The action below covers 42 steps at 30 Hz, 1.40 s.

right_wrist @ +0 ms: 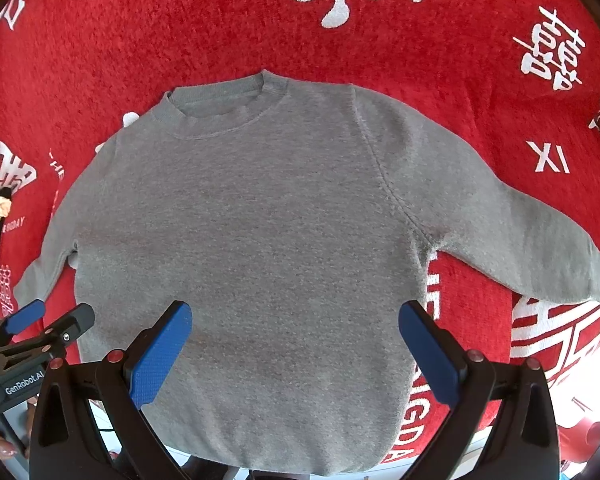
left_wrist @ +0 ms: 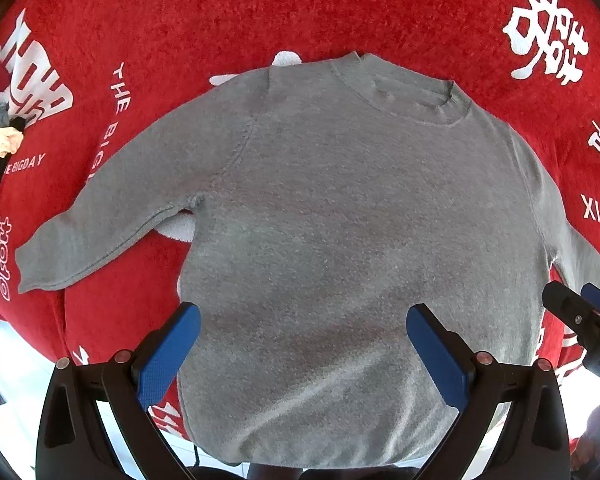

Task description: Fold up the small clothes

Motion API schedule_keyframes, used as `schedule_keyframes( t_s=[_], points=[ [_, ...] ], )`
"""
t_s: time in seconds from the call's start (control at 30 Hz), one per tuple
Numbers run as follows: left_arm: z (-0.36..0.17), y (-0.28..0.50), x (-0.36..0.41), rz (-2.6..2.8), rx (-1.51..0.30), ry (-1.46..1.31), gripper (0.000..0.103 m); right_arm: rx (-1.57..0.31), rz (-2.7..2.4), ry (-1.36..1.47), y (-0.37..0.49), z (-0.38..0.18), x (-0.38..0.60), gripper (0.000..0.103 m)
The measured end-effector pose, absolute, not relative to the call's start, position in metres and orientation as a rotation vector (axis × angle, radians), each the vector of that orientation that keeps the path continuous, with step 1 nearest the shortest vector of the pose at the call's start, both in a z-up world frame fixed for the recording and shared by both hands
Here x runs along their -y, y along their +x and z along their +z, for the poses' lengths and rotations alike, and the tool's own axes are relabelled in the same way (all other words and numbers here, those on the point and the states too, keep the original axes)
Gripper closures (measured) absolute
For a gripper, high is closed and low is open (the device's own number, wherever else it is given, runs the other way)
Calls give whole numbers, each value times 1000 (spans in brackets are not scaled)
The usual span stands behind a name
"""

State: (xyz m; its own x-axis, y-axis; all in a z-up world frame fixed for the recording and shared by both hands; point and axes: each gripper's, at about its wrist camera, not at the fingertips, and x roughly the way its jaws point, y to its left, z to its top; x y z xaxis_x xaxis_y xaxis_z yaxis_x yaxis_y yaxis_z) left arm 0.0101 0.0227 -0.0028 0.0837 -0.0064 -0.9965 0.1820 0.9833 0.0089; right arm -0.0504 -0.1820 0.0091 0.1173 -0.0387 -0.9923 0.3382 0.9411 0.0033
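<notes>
Grey knit, the sweater (left_wrist: 340,220) lies flat and face up on the red blanket (left_wrist: 220,12), sleeves spread out ready for folding, while the left gripper (left_wrist: 302,354) and right gripper (right_wrist: 294,350) hover above its hem, both spread wide, holding nothing.

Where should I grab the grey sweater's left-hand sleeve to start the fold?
Probably at the cuff of the grey sweater, coming from its outer side with the left gripper. That sleeve lies flat, angled away from the body on the red blanket, so its free end lifts and swings inward easily.
</notes>
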Motion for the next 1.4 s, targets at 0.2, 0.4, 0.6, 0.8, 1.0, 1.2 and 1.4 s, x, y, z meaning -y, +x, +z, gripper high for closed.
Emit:
schedule_keyframes(
  t_s=[0.2,0.4,0.6,0.8,1.0,1.2,1.4],
  points=[
    [-6,13,-26,-149,-1482,125,0,-1439,-279,241,-47,8,178,0],
    [-9,14,-31,-165,-1497,86,0,-1449,-285,222,-45,9,175,0],
    [-10,15,-39,-168,-1499,36,0,-1456,-280,195,-42,10,168,0],
    [-9,16,-46,-169,-1495,18,0,-1451,-273,186,-39,11,160,0],
    [-7,19,-59,-217,-1470,-72,0,-1453,-251,176,-36,11,146,0],
    [-9,29,-117,-229,-1442,-325,0,-1453,-211,151,-28,10,127,0],
    [-35,34,-235,-6,-1339,-488,0,-1461,-113,130,-14,-4,94,0]
  ],
)
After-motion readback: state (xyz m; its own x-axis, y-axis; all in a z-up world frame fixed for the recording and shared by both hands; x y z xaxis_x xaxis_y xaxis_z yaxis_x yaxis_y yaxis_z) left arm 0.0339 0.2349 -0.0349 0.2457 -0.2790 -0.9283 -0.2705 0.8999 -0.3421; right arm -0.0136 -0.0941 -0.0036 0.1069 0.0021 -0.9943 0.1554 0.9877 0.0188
